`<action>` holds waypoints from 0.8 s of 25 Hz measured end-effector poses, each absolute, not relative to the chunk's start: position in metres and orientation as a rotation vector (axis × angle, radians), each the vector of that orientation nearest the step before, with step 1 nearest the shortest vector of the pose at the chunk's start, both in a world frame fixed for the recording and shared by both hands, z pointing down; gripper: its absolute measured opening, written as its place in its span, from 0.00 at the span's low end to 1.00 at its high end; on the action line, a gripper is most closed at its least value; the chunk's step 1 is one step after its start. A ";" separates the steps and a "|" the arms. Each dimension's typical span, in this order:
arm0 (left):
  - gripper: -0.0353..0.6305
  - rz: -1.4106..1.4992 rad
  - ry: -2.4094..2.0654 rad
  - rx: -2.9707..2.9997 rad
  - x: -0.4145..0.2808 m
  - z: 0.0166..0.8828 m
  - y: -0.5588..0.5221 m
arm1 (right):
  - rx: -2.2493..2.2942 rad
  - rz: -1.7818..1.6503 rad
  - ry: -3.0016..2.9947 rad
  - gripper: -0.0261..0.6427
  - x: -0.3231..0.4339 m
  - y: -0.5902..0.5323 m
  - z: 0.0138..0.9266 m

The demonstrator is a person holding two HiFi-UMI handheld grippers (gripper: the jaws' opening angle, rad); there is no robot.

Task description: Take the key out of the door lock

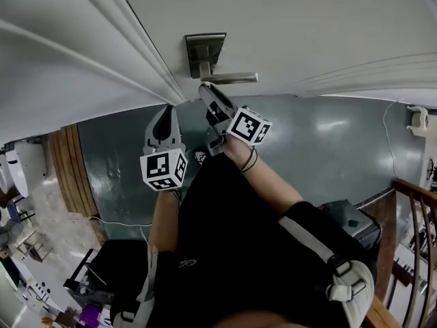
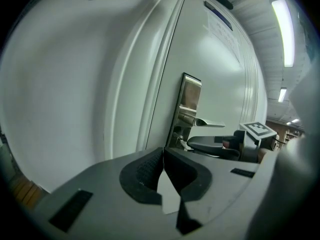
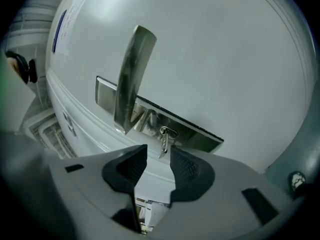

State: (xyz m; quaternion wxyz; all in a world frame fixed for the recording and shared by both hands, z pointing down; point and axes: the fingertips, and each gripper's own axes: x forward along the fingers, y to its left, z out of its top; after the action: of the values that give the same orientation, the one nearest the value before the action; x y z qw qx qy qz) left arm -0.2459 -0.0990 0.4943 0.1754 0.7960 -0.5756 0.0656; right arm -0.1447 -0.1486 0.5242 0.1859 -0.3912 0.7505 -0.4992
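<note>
A small silver key (image 3: 164, 142) on a ring sticks out of the lock in the brushed-metal plate (image 3: 150, 116), just below the lever handle (image 3: 131, 79). My right gripper (image 3: 157, 159) is open, its pads on either side of the key's end without pressing on it. In the head view the right gripper (image 1: 208, 93) reaches up to the plate (image 1: 205, 50) under the handle (image 1: 231, 78) and hides the key. My left gripper (image 1: 166, 111) hangs lower left by the door frame; it (image 2: 162, 159) is shut on nothing.
The white door (image 1: 287, 19) and its moulded frame (image 1: 130, 53) fill the top of the head view. Below lie a teal floor (image 1: 328, 149), a dark case (image 1: 351, 221) and a wooden railing (image 1: 410, 203) at the right.
</note>
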 end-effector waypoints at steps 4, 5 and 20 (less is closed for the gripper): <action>0.09 0.186 -1.638 2.237 -0.244 0.496 -0.100 | -1.031 -1.460 2.017 0.27 -0.148 -0.156 0.521; 0.09 0.185 -1.640 2.233 -0.244 0.497 -0.101 | -1.021 -1.469 2.002 0.27 -0.148 -0.159 0.522; 0.09 0.153 -1.692 2.150 -0.249 0.500 -0.107 | -0.942 -1.539 1.939 0.11 -0.149 -0.177 0.529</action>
State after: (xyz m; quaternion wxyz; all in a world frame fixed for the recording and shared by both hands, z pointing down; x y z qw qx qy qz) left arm -0.2486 -0.1068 0.5001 0.1996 0.7689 -0.6050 0.0547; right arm -0.1487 -0.1774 0.5295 0.2441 -0.3448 0.7098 -0.5636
